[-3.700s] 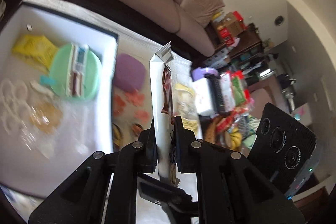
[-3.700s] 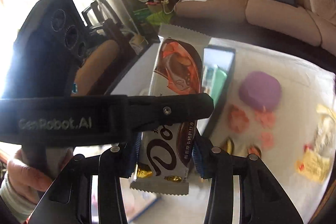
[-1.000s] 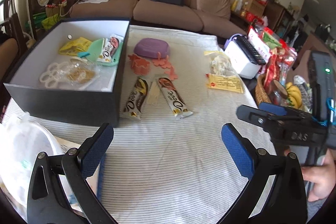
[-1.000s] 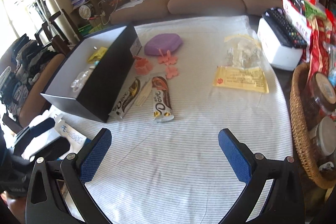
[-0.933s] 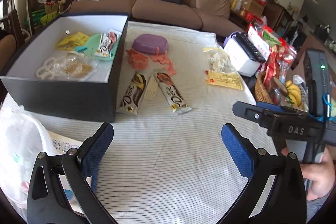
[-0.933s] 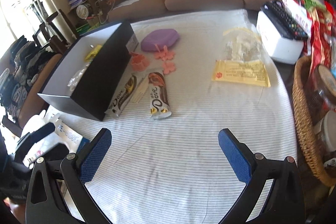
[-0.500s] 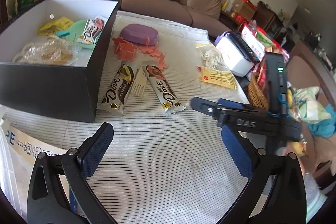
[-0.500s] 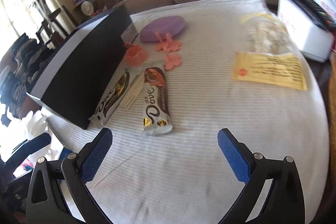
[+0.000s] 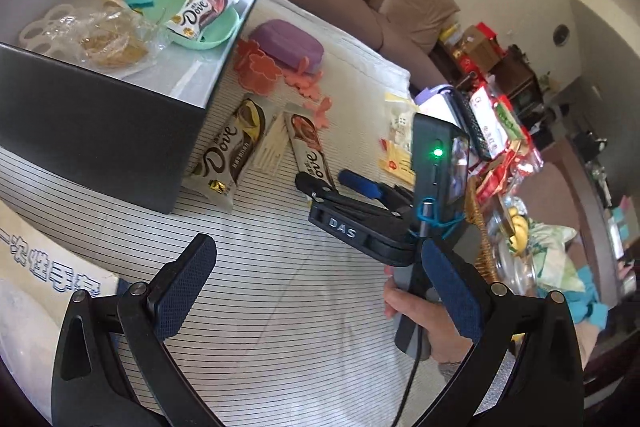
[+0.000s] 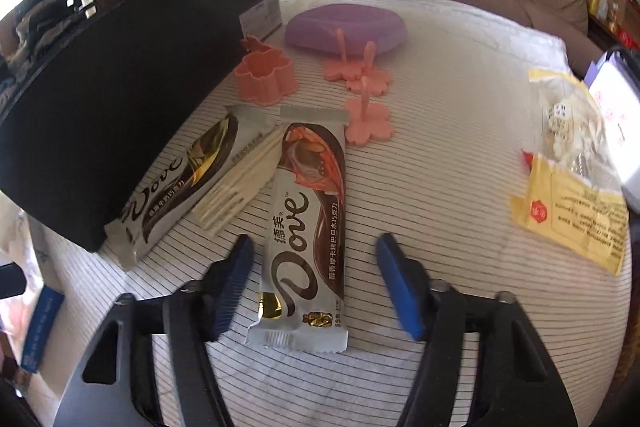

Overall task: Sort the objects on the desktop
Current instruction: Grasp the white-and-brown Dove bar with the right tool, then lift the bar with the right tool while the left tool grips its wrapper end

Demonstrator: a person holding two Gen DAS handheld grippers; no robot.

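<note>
A brown-and-orange Dove bar [image 10: 308, 223] lies flat on the striped cloth. My right gripper [image 10: 316, 279] straddles its near end; the jaws are closing with the bar between them, and both blue pads [image 10: 234, 283] stand clear of the wrapper. The left wrist view shows the right gripper [image 9: 326, 181] low over that bar [image 9: 310, 151]. A second Dove bar [image 10: 184, 179] rests against the black box [image 10: 120, 83]. My left gripper [image 9: 320, 287] hangs open and empty over bare cloth. A third Dove bar [image 9: 202, 13] lies in a green bowl [image 9: 208, 41] inside the box [image 9: 100, 131].
White plastic forks [image 10: 236, 183] lie between the two bars. Pink flower cutter [image 10: 264, 75], pink flower pieces [image 10: 366, 123] and a purple case [image 10: 346, 27] sit behind. A yellow packet [image 10: 572, 203] lies right. A wicker basket [image 9: 480, 227] edges the table; a hand [image 9: 420, 311] holds the right gripper.
My right gripper came down over the brown-and-orange bar and its jaws narrowed around it. My left gripper sank and rolled, and the right gripper moved into its view.
</note>
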